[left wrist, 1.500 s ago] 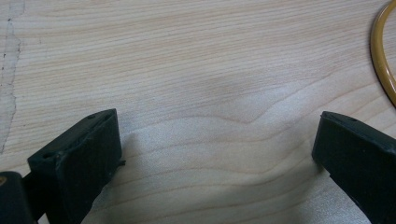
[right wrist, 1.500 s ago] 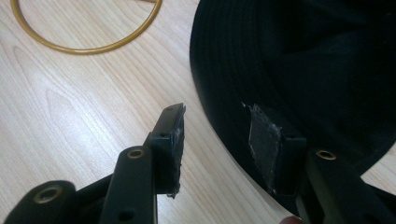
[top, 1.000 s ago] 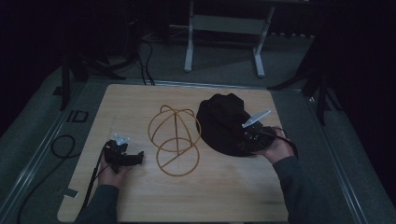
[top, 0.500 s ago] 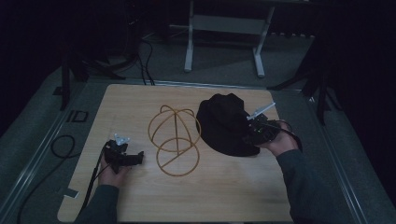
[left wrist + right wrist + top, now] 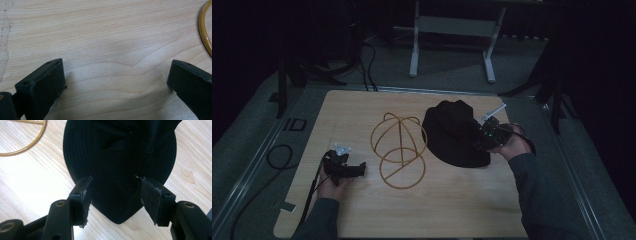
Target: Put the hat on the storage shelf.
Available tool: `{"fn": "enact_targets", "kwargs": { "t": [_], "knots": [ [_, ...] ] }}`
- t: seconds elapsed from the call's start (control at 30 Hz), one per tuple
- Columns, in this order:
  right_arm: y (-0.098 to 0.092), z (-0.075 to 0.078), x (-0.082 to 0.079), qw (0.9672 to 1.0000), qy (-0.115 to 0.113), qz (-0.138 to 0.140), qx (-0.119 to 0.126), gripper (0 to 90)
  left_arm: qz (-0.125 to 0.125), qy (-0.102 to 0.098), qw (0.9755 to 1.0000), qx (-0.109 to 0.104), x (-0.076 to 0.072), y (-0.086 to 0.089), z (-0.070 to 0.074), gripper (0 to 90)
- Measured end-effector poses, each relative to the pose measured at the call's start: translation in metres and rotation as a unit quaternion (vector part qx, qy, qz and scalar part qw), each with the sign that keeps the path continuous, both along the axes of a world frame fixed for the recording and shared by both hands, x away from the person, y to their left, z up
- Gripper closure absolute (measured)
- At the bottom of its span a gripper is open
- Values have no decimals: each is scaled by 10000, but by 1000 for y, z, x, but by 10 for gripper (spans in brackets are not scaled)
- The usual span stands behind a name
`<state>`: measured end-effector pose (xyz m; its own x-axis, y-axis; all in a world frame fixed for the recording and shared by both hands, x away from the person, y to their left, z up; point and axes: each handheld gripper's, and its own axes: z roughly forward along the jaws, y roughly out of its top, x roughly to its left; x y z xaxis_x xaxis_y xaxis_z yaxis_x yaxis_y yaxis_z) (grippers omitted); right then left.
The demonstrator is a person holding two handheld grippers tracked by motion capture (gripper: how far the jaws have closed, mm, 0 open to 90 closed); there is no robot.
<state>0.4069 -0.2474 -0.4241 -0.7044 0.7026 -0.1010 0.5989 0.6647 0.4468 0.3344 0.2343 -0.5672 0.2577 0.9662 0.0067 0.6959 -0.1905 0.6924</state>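
Matt black cloth hat [image 5: 117,152], glossy gold wire frame [image 5: 399,150], smooth wood table [image 5: 452,210]

From my feed the room is dim, its walls lost in black. I see a pale wooden desk [image 5: 362,110] set in a metal frame [image 5: 257,165], grey floor [image 5: 452,70] around it. Behind stands a white table base [image 5: 452,25]. Cables [image 5: 367,60] trail on the floor, another loops left [image 5: 277,155]

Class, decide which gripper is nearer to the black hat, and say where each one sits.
Right. The right gripper is at the black hat, its open jaws straddling the brim; the left gripper lies beyond the gold wire frame, well away.
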Motion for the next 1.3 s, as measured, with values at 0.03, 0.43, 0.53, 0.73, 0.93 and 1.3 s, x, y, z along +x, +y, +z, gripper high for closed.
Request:
{"fn": "enact_targets", "kwargs": {
  "t": [0.03,0.43,0.53,0.73,0.93,1.3],
  "knots": [
    [0,-1,2,10000,1,15,-8,422,-2,3,10000,2,0,0,0,16],
    [3,-5,16,9997,185,56,-116,412,-8,10,10000,8,0,0,0,16],
    [4,-7,21,9996,239,57,-108,412,-7,7,10000,8,0,0,0,15],
    [4,-11,29,9992,367,21,-129,407,-7,7,10000,8,0,0,0,16],
    [5,-17,37,9987,484,-69,-113,381,-9,8,10000,9,0,0,0,16],
    [7,-22,53,9975,664,-172,-160,350,-10,5,10000,9,0,0,0,16]
  ]
}}
